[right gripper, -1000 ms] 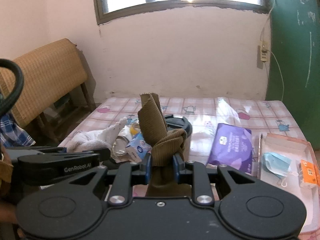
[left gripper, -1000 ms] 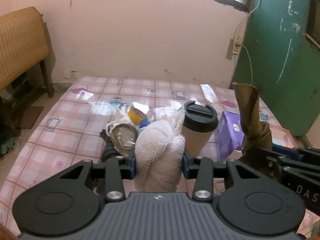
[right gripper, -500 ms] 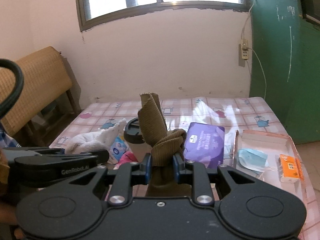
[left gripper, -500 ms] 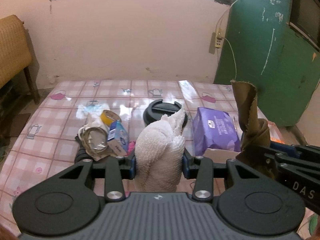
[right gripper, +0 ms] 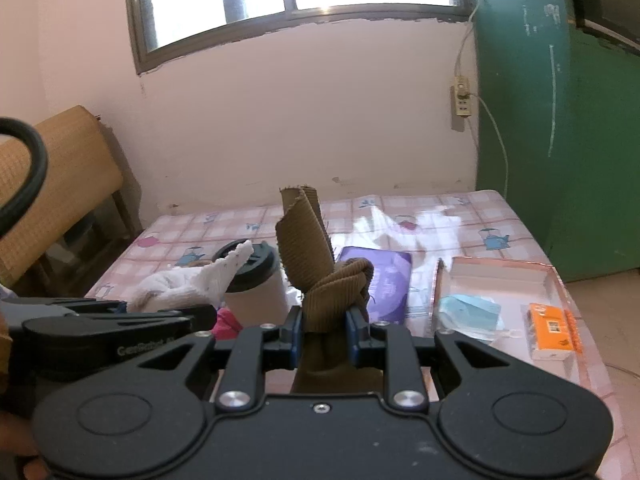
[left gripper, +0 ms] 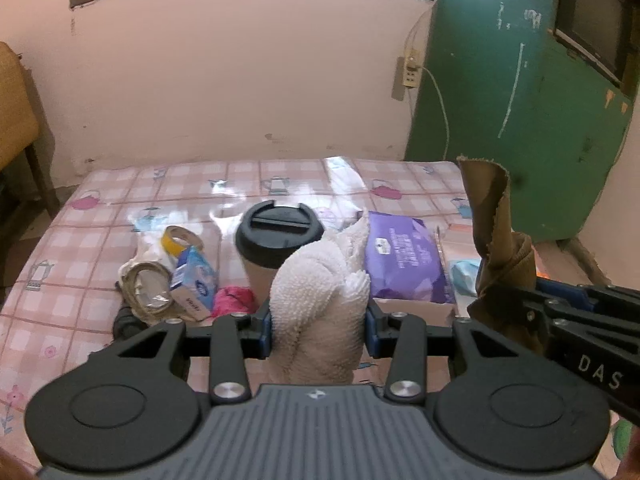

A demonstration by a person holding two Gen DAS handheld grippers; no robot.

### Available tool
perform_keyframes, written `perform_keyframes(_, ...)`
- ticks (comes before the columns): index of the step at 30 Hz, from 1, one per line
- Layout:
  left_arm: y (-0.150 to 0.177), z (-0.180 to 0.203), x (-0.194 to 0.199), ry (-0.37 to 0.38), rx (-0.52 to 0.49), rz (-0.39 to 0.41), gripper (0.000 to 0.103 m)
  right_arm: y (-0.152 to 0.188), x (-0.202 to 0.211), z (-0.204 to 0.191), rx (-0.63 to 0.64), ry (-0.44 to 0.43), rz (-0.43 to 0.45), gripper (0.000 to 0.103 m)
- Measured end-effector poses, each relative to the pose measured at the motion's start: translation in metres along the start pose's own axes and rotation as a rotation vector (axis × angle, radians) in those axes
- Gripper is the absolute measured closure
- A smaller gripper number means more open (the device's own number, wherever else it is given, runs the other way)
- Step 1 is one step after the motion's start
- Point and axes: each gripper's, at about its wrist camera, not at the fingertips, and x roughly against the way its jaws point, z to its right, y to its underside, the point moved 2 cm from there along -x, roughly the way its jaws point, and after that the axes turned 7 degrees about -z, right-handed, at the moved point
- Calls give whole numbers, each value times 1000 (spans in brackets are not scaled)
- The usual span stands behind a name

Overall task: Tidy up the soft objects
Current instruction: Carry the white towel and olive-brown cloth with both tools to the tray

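Now white towel (left gripper: 318, 312) and brown cloth (right gripper: 326, 296) sit clamped between fingers (left gripper: 264, 326).

The towel (left gripper: 320, 312) is white terry cloth, nubbly and matt, and the brown cloth (right gripper: 320, 272) is ribbed corduroy with a frayed edge. The tablecloth (left gripper: 192, 184) is glossy plastic, throwing back window glare. The cup (left gripper: 264, 268) looks like matt paper under a smooth black plastic lid (left gripper: 279, 230), and the purple pack (left gripper: 404, 264) is shiny plastic film
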Motion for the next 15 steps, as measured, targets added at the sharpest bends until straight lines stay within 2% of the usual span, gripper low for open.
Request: perform_keyframes(15,-3,43,-14,65,-55,-19,60,3,6,44,-48,72,6,76)
